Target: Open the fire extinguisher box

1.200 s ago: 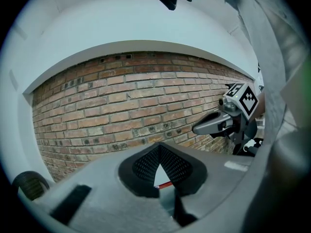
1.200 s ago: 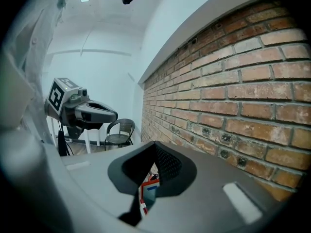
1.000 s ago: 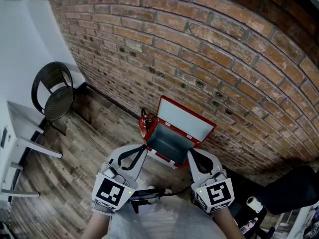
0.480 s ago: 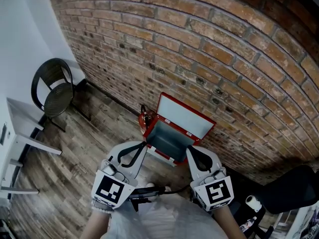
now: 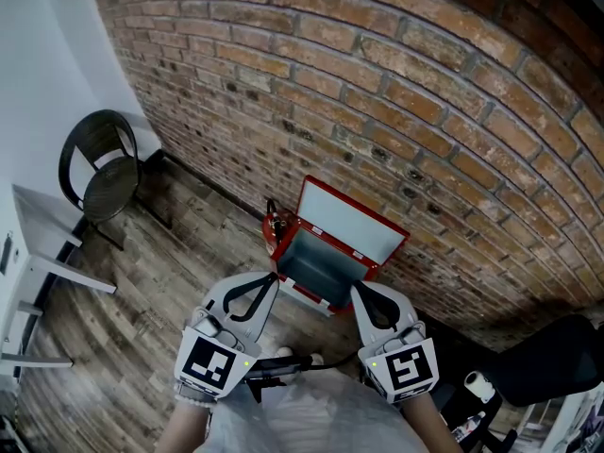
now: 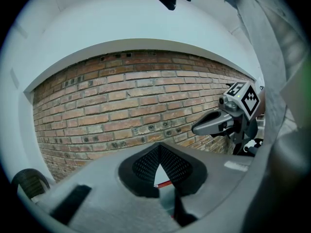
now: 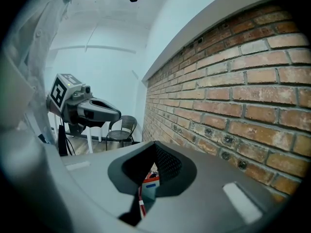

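Since the red fire extinguisher box [image 5: 316,267] sits on the wooden floor [image 5: 170,281] by the brick wall [image 5: 425,111] with its lid [image 5: 351,223] up, the job looks done. The left gripper [image 5: 271,276] and right gripper [image 5: 358,289] hang above it, both clenched on nothing. A bump from either could knock the lid shut.
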The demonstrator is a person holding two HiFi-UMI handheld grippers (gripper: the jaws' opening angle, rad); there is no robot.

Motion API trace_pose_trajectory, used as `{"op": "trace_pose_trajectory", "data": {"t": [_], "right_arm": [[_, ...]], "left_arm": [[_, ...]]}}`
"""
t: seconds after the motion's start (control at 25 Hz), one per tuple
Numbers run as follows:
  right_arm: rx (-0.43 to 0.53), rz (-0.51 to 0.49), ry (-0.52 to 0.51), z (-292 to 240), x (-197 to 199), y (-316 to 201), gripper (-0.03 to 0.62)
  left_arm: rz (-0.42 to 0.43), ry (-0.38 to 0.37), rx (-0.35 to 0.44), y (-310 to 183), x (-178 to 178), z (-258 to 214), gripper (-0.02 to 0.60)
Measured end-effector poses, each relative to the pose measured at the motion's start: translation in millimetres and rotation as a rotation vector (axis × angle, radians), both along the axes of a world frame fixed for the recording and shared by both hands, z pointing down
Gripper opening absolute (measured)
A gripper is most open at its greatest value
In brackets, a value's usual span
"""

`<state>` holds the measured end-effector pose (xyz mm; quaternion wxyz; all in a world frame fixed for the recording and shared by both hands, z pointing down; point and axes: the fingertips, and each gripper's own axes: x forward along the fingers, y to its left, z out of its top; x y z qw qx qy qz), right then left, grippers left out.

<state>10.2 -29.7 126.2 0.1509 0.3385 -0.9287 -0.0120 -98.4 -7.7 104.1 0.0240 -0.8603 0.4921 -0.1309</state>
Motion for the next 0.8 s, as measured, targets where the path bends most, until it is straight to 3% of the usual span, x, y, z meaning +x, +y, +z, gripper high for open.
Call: {"op": "trace_pose_trajectory", "data": {"t": [0.8], "right_arm": [[0.001,0.006,0.011,1.7,-1.3,3.0,0.008]], "left_arm": [[-0.009,-0.008,-0.007,2.4,-5.1,2.4,0.000]]}}
